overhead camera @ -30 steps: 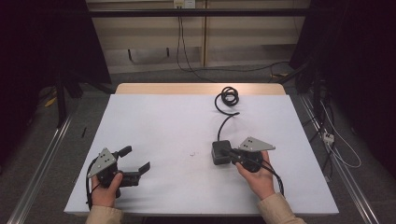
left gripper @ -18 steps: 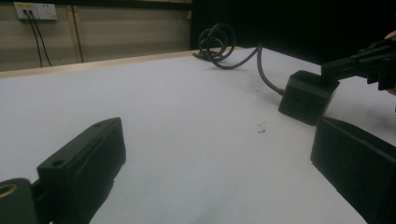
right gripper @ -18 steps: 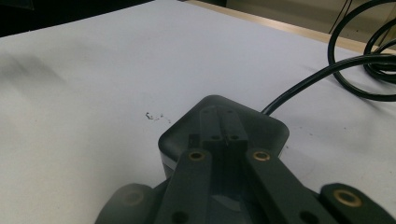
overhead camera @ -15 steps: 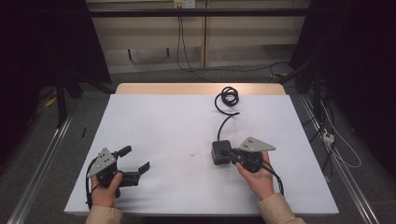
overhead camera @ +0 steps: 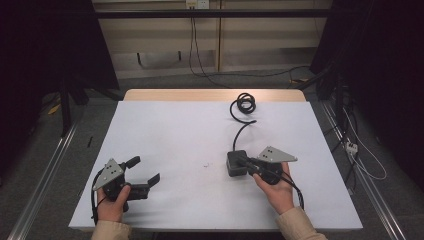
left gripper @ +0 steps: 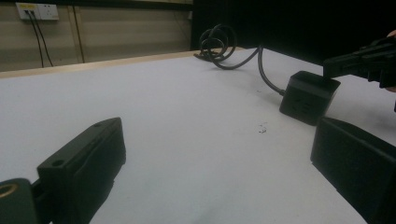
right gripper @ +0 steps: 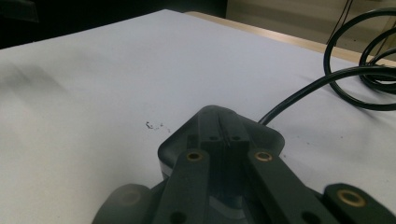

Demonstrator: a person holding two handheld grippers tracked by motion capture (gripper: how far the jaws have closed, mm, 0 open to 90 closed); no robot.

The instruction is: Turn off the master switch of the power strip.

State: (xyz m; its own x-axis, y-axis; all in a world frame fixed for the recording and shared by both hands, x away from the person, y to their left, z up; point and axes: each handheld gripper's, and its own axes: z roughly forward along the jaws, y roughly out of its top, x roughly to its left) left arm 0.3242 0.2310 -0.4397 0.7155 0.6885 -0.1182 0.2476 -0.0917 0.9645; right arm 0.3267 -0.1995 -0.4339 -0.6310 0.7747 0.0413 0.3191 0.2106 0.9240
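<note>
Black power adapter [overhead camera: 236, 163] sits mid-table w/ its cord [overhead camera: 243, 107] coiled at the far edge. Right gripper [overhead camera: 248, 163] rests on top of it, jaws together, prob. pinning it down (no real clamp visible). Left gripper [overhead camera: 145, 172] waits apart, jaws wide, ready to assist.

Lab: white table [overhead camera: 165, 130], dark curtains [overhead camera: 45, 40], floor cables [overhead camera: 210, 75].

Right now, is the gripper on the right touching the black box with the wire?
Cannot tell. In the high view the right gripper overlaps the black box, and in the right gripper view its shut jaws lie over the box, yet neither shows contact or a gap plainly.
</note>
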